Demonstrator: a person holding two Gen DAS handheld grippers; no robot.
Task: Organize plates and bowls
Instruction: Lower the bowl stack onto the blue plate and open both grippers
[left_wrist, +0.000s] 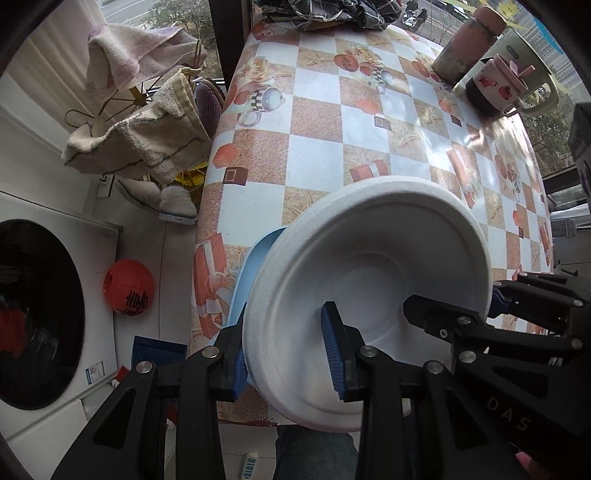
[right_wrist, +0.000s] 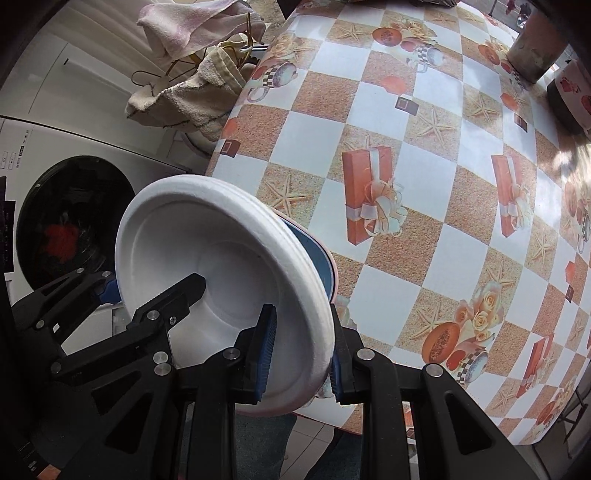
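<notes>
White bowl's (left_wrist: 373, 291) rim sits clamped between both grippers' fingers (left_wrist: 334, 350).

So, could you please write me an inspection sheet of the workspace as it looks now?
Surface: table under a checkered printed cloth.
Job's things: white bowl stack with a blue plate underneath, held tilted above the table's near edge.
Clutter: thermos, mug, kettle, dark cloth.
Grippers: left gripper and right gripper each clamp the stack's rim, on opposite sides.
Cables: nothing seen.
Surroundings: washing machine, towels, red lantern.
</notes>
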